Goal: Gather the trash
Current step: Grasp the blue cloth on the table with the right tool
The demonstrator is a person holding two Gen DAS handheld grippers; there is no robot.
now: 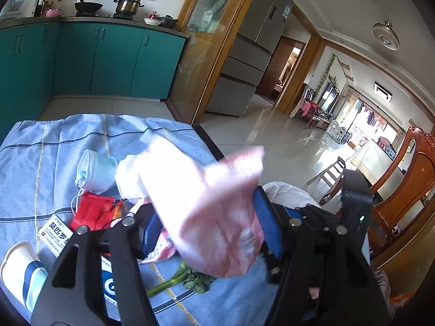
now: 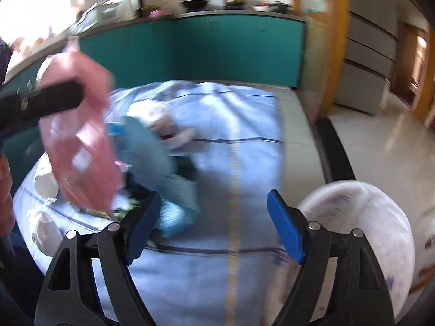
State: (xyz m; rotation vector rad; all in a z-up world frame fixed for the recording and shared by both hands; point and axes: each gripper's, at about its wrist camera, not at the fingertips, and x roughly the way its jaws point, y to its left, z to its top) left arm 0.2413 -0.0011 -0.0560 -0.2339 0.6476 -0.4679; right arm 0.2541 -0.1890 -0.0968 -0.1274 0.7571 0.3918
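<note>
The pink plastic wrapper (image 1: 214, 212) sits between the left gripper (image 1: 214, 233)'s blue pads, above the blue checked cloth (image 1: 54, 146); the jaws stand partly apart, and I cannot tell whether they press it. Its long axis runs from the jaws up and away, its free end toward the tiled floor. The right gripper (image 2: 214, 228) is wide open and empty, beside the white bag (image 2: 361, 217).

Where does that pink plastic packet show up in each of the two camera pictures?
Left wrist view: the pink packet fills the centre, between this gripper's blue pads.
Right wrist view: the same packet is at the left, blurred, above the cloth, with the other gripper's black finger across it.
Shared landmark: the teal kitchen cabinets behind.
</note>
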